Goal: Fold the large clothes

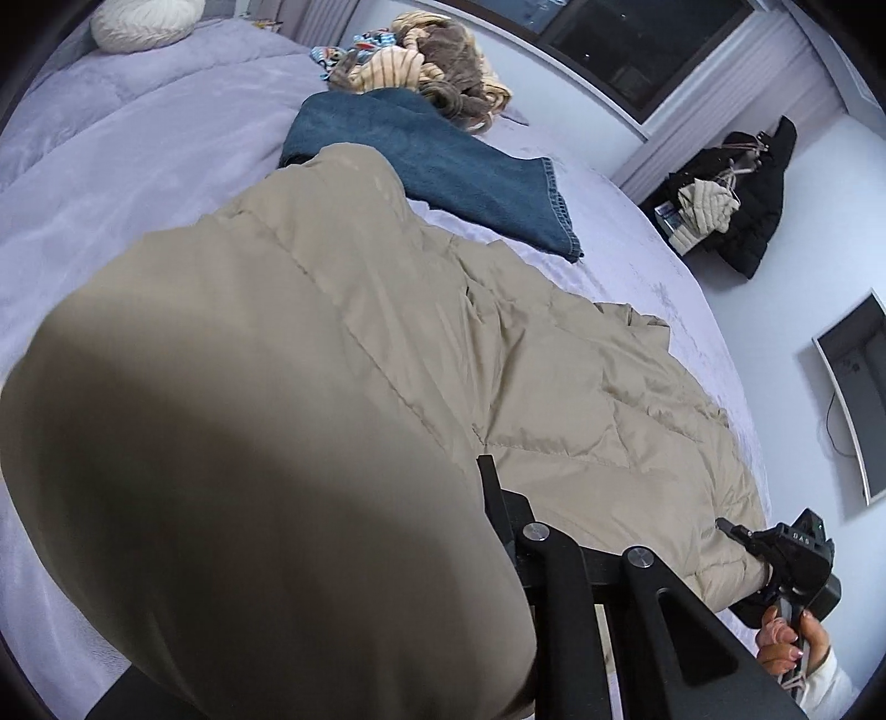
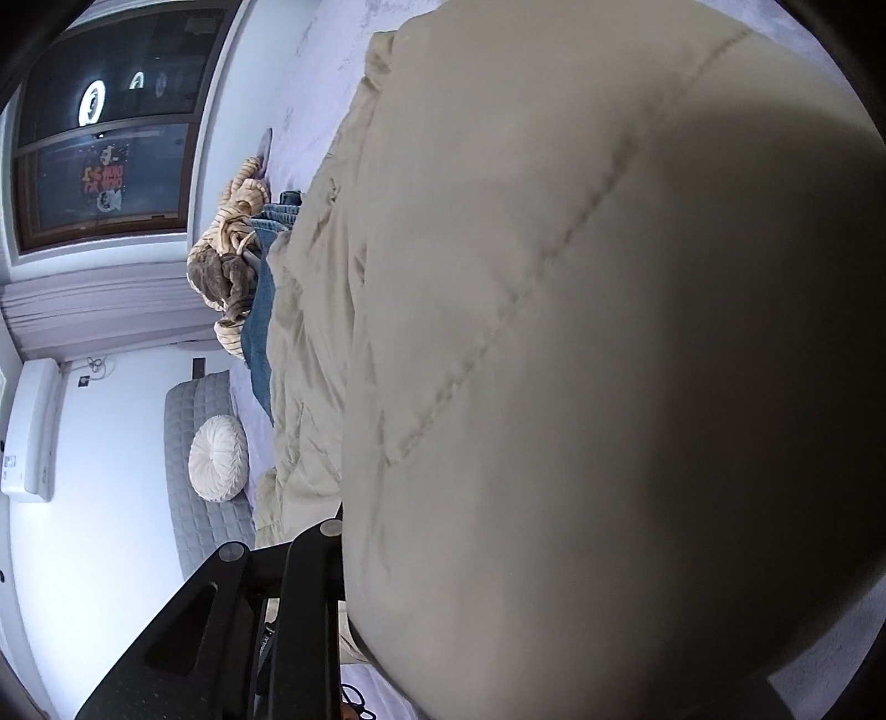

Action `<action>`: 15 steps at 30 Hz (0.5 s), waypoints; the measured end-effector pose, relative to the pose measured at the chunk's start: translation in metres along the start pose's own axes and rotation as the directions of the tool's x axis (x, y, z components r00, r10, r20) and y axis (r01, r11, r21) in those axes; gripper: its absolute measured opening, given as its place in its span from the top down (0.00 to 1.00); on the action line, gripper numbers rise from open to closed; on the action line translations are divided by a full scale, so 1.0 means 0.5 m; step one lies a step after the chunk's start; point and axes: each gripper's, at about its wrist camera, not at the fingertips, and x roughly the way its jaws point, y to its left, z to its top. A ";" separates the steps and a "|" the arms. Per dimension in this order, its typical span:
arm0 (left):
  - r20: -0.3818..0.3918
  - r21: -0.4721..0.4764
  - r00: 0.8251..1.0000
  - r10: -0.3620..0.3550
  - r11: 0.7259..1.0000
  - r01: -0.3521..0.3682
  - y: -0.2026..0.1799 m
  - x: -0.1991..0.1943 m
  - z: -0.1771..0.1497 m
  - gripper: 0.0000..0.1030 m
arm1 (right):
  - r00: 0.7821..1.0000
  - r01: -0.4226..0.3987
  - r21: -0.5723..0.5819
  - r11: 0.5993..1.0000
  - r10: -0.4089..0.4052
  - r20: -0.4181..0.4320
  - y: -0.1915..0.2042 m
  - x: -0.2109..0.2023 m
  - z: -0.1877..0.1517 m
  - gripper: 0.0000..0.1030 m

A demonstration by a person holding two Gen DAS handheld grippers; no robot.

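Looking along the left gripper (image 1: pixel 477 471), found a bulging fold of the beige puffer jacket (image 1: pixel 343 354) pressed right up against the lens and draped over the left side. Saw only one black finger (image 1: pixel 487 471), its inner face against that fold; could not see the other finger under the cloth. Read the jaws as nearly together, pinching the padded fabric between them.

Saw the same in the right wrist view: right gripper (image 2: pixel 354 526) with one finger (image 2: pixel 331 526) showing at the left edge of a raised swell of jacket, the second finger buried beneath it, and the jaws narrowed on the fabric. Spotted that gripper from the left camera too, at the jacket's near right edge, carried by a hand (image 1: pixel 786 642) in a pale sleeve (image 1: pixel 830 684).

Followed the rest of the jacket away from both sets of fingers, spread crumpled across the lilac bed cover (image 1: pixel 111 221). Just beyond it, noted blue jeans (image 1: pixel 443 166) lying flat, partly tucked under the jacket's far end. Further on, made out a heap of striped and brown clothes (image 1: pixel 437 61) touching the jeans, and a round cream cushion (image 1: pixel 144 22) well apart at the head of the bed. Beyond the bed, noted a dark window (image 1: pixel 653 50) and a black coat (image 1: pixel 758 205) hanging on the wall.
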 end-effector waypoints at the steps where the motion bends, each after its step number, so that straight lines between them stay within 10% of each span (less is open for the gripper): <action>1: -0.001 0.015 1.000 0.000 1.000 0.000 -0.001 -0.010 -0.004 0.79 | 1.000 0.000 -0.009 1.000 0.000 0.003 0.005 -0.008 -0.011 0.72; 15: -0.072 0.006 0.997 0.026 1.000 -0.026 0.008 -0.195 -0.233 0.79 | 0.993 0.072 -0.066 0.995 -0.078 -0.093 -0.033 -0.122 -0.171 0.73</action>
